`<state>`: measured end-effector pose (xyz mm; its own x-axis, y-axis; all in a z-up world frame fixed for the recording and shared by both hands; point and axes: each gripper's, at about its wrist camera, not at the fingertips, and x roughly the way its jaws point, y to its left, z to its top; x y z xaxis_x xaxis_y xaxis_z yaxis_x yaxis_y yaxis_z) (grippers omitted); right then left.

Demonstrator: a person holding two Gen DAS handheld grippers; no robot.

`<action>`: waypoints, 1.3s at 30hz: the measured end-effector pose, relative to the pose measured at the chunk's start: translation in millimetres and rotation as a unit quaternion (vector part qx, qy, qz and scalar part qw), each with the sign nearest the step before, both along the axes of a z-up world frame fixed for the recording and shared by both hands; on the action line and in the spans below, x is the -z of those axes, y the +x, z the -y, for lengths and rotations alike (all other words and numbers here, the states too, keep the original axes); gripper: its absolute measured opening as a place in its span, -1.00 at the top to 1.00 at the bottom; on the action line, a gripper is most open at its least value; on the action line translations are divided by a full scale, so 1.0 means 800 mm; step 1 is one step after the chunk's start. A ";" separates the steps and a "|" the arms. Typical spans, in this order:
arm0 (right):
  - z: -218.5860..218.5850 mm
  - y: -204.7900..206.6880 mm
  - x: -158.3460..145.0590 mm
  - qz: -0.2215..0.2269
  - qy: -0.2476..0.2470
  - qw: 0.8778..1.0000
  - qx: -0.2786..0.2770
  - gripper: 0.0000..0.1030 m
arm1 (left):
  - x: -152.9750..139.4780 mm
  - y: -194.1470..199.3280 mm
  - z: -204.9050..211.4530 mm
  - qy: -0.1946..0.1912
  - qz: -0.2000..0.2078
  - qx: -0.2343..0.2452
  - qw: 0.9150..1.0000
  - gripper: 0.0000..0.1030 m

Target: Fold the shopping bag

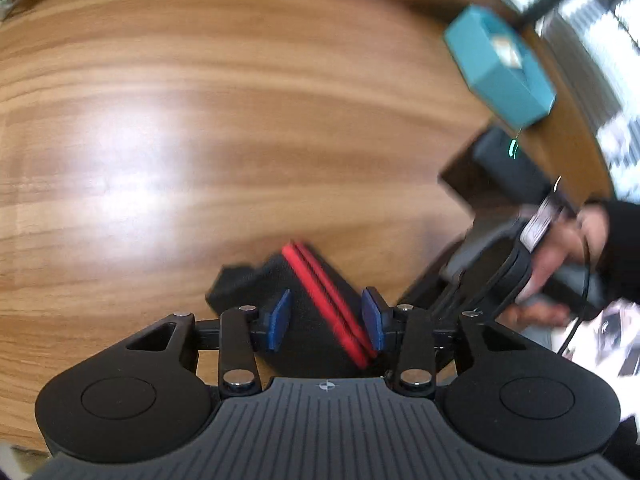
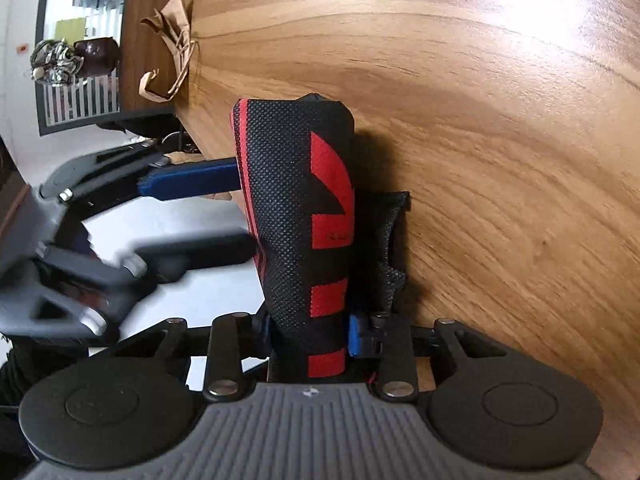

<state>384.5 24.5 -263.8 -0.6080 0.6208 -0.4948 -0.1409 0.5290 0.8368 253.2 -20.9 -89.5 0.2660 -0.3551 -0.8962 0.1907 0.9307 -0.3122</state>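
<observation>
Right claw (image 2: pixel 308 336) around folded black-red bag (image 2: pixel 296 200)

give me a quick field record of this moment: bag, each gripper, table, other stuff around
bag: black and red shopping bag, folded into a narrow bundle, over the wooden table
right gripper: jaws shut on the bag's near end
left gripper: jaws either side of the bag's red-striped edge; contact unclear
other items: brown paper bag at the table's far edge; teal box, blurred
person: hand holding the right gripper
</observation>
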 end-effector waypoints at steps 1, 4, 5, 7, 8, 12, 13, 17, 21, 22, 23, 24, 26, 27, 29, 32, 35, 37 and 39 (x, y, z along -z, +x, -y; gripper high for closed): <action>-0.001 0.001 0.000 0.001 0.001 1.000 0.001 0.28 | 0.006 -0.002 0.009 0.035 0.017 0.035 0.999 0.39; 0.002 0.001 0.001 0.001 -0.001 1.000 0.013 0.32 | 0.010 0.000 0.020 0.045 0.021 0.058 0.997 0.52; 0.005 0.001 0.002 0.001 0.000 1.000 0.017 0.32 | 0.012 0.000 0.023 0.050 0.022 0.063 0.997 0.52; 0.007 0.001 0.003 0.000 0.000 1.000 0.023 0.34 | 0.017 -0.003 0.032 0.064 0.033 0.082 0.994 0.52; 0.009 -0.001 0.004 0.000 -0.001 1.000 0.030 0.34 | 0.019 -0.005 0.037 0.071 0.035 0.090 0.993 0.52; 0.019 -0.007 0.007 0.004 0.006 0.999 0.048 0.37 | 0.026 -0.006 0.046 0.082 0.037 0.103 0.991 0.52; 0.021 -0.008 0.006 0.008 0.007 0.999 0.051 0.38 | 0.027 -0.008 0.050 0.087 0.043 0.110 0.989 0.51; 0.027 -0.012 0.009 0.004 0.014 0.997 0.073 0.38 | 0.034 -0.008 0.068 0.104 0.057 0.129 0.985 0.51; 0.033 -0.023 -0.007 0.036 0.018 0.995 0.090 0.24 | 0.039 -0.007 0.071 0.103 0.060 0.147 0.982 0.51; 0.037 -0.026 -0.012 0.047 0.014 0.995 0.092 0.17 | 0.040 -0.008 0.073 0.104 0.061 0.152 0.981 0.51; 0.046 -0.029 -0.022 0.063 0.004 0.993 0.100 0.14 | 0.041 -0.012 0.076 0.109 0.068 0.158 0.979 0.51; 0.057 -0.034 -0.037 0.092 -0.007 0.989 0.111 0.10 | 0.043 -0.018 0.081 0.116 0.078 0.164 0.976 0.51; 0.080 -0.047 -0.077 0.171 -0.027 0.975 0.138 0.17 | 0.043 -0.022 0.083 0.121 0.090 0.164 0.975 0.51; 0.091 -0.054 -0.094 0.198 -0.030 0.968 0.151 0.63 | 0.043 -0.025 0.083 0.121 0.098 0.161 0.975 0.51; 0.106 -0.078 -0.128 0.224 -0.011 0.957 0.183 0.88 | 0.043 -0.031 0.085 0.123 0.108 0.161 0.973 0.51; 0.081 -0.128 -0.158 0.263 0.004 0.948 0.177 0.95 | 0.042 -0.035 0.083 0.117 0.107 0.172 0.972 0.51; 0.051 -0.149 -0.134 0.290 -0.047 0.943 0.155 1.00 | 0.044 -0.042 0.084 0.114 0.111 0.181 0.970 0.51; 0.039 -0.156 -0.123 0.295 -0.065 0.943 0.142 1.00 | 0.045 -0.049 0.086 0.115 0.123 0.182 0.969 0.51; 0.031 -0.162 -0.122 0.321 -0.082 0.937 0.114 1.00 | 0.045 -0.055 0.086 0.112 0.137 0.176 0.968 0.52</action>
<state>254.7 -0.1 -166.6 -0.0147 0.5821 -0.8130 -0.4552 0.7200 0.5238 208.8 -89.4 -125.7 0.4023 -0.2714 -0.8744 0.5549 0.8319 -0.0030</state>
